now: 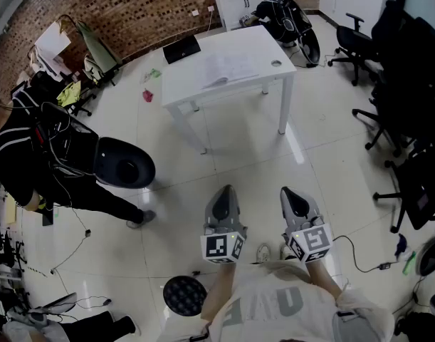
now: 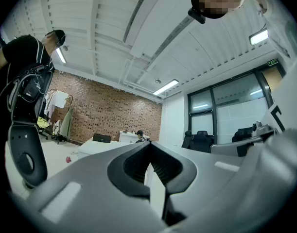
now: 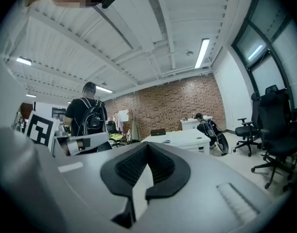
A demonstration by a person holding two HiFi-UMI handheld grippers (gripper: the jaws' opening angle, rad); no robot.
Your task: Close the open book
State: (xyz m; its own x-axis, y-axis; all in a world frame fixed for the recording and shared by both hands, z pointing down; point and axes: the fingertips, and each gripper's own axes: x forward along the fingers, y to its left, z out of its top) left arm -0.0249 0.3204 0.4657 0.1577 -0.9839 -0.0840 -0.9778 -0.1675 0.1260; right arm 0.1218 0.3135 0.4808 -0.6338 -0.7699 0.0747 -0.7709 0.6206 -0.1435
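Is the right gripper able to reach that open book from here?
Probably not yet: the open book lies on the white table, across the floor from the right gripper; nothing blocks the way.

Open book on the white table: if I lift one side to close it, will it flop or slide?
The open book lies flat with thin-looking pale pages, so a lifted side would probably flop rather than swing stiffly. The white table looks smooth and the book lies near its front edge, so a push may well slide it.
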